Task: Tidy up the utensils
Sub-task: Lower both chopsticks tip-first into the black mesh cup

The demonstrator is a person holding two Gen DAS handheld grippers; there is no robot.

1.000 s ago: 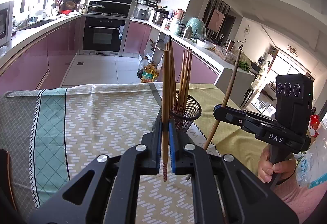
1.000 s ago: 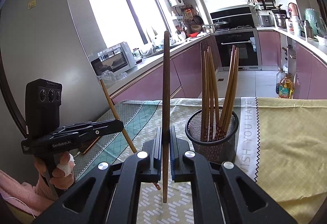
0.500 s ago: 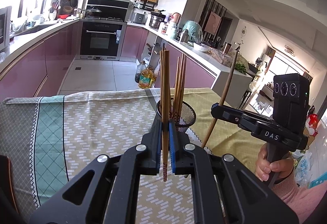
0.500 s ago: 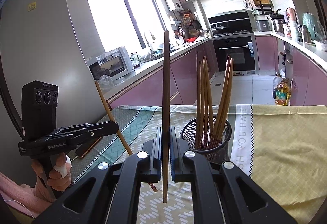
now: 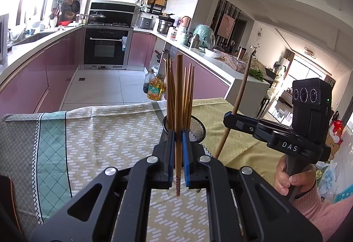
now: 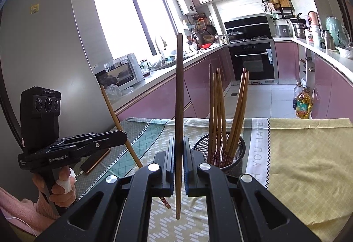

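Observation:
My left gripper (image 5: 178, 142) is shut on a light wooden chopstick (image 5: 178, 96), held upright above the table, just in front of the black mesh holder (image 5: 198, 129). The holder (image 6: 236, 149) stands on the tablecloth with several chopsticks (image 6: 217, 109) upright in it. My right gripper (image 6: 179, 149) is shut on a dark wooden chopstick (image 6: 179, 87), held upright to the left of the holder. The right gripper also shows in the left wrist view (image 5: 229, 119) with its dark chopstick (image 5: 239, 96). The left gripper shows in the right wrist view (image 6: 123, 137) with its chopstick (image 6: 114, 114).
A patterned tablecloth (image 5: 110, 131) covers the table, green and grey at the left, yellow (image 6: 308, 153) at the right. A phone (image 6: 97, 160) lies near the table's left edge. Kitchen counters, an oven (image 5: 106, 45) and oil bottles (image 5: 155, 89) stand beyond the table.
Both grippers have risen and drawn back a little; the holder now sits lower and farther in both views. Each gripper still holds its chopstick upright.

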